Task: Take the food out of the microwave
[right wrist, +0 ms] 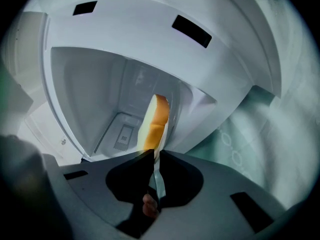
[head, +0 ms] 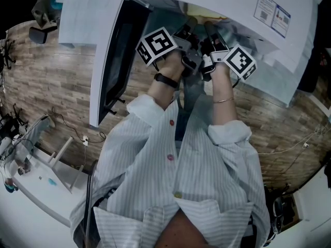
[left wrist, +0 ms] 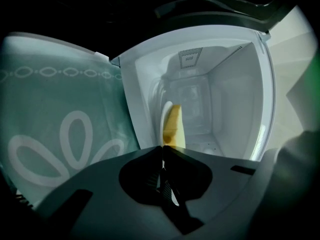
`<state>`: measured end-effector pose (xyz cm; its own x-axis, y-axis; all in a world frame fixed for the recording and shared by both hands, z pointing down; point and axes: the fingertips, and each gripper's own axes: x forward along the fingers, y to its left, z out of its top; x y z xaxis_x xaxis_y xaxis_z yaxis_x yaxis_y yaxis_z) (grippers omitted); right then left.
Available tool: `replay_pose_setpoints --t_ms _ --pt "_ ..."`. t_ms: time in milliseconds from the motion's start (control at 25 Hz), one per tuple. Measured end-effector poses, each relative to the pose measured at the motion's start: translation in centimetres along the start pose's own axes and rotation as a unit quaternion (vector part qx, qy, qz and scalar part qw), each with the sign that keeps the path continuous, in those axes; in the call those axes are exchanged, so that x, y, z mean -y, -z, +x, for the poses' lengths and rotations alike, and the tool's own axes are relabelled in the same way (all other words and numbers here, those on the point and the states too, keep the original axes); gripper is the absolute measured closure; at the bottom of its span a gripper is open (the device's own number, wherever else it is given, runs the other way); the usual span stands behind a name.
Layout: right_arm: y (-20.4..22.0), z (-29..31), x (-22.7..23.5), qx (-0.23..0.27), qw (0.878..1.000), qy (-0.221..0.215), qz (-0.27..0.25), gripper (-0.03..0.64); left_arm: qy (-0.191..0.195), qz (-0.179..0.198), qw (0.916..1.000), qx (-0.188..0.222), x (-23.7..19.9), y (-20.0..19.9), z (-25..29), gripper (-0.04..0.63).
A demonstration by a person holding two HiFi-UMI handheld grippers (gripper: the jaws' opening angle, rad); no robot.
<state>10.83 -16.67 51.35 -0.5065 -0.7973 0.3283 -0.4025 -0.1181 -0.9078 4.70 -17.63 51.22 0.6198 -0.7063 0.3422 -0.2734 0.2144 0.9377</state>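
The white microwave [head: 217, 4] stands with its door [head: 111, 61] swung open to the left. Both grippers reach into its mouth side by side. A thin white plate [left wrist: 163, 115] shows edge-on, carrying yellow-orange food [left wrist: 173, 126]. My left gripper [left wrist: 161, 151] is shut on the plate's near rim. From the other side, my right gripper [right wrist: 152, 156] is shut on the same plate [right wrist: 158, 176], with the food [right wrist: 155, 121] just beyond the jaws. In the head view the left gripper [head: 189, 53] and right gripper [head: 209, 50] sit close together, and their tips hide the plate.
The white cavity walls [left wrist: 225, 104] surround the plate on both sides. A teal patterned cloth [left wrist: 50, 114] lies beside the microwave and shows in the right gripper view too [right wrist: 250, 129]. Wooden floor [head: 46, 71] and a white cart [head: 31, 190] lie below left.
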Motion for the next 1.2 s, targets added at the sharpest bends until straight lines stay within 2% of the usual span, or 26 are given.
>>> replay_pose_setpoints --t_ms 320,800,1200 --pt "0.2 -0.5 0.0 -0.001 1.0 0.004 0.009 0.561 0.011 -0.01 0.9999 0.005 0.1 0.2 -0.4 0.577" --pt "1.4 -1.5 -0.3 -0.006 1.0 -0.02 0.014 0.565 0.028 -0.02 0.9993 0.014 -0.3 1.1 -1.9 0.578" --pt "2.4 -3.0 -0.1 -0.011 1.0 -0.015 0.012 0.565 0.036 -0.021 0.9989 0.021 -0.5 2.2 -3.2 0.578"
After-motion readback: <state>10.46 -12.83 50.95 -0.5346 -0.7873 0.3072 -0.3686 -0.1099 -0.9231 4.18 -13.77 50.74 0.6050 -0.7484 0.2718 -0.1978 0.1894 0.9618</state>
